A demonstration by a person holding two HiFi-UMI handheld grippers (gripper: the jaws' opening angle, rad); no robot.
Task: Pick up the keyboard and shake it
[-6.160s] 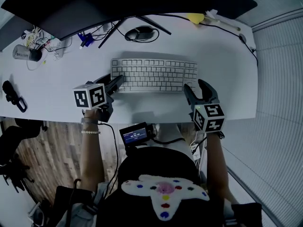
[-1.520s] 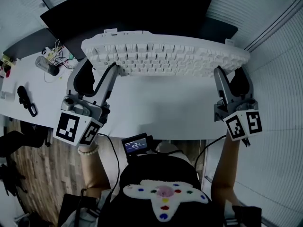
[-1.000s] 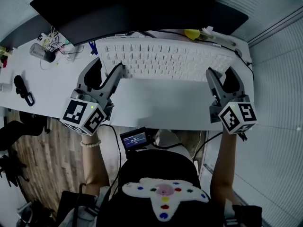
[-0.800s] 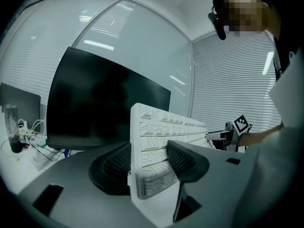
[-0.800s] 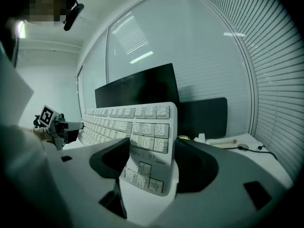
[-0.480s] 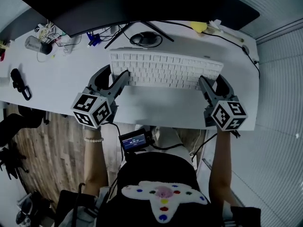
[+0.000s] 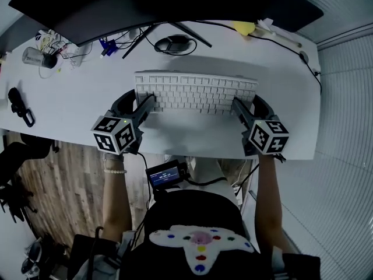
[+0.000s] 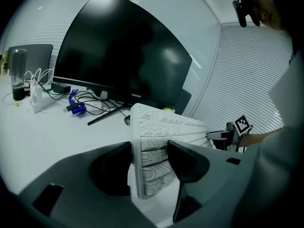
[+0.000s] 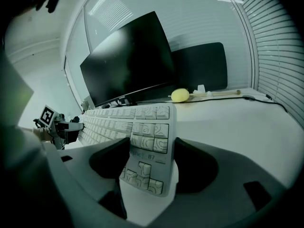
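The keyboard (image 7: 195, 92) is down low just over the desk (image 7: 76, 98) now, not up high like a moment ago, and the left gripper (image 7: 143, 102) and right gripper (image 7: 241, 104) each squeeze one end, so the shaking looks nearly done.

The monitor (image 7: 145, 4) is cut by the head view's top edge. Upper left, the cable clutter (image 7: 55, 48) is too small to sort out — and the keyboard (image 7: 195, 92) has both ends hidden inside the left gripper (image 7: 140, 101) and the right gripper (image 7: 247, 102).

One keyboard (image 7: 195, 92), one mouse (image 7: 173, 41), two hand-held grippers (image 7: 145, 102) (image 7: 238, 105)
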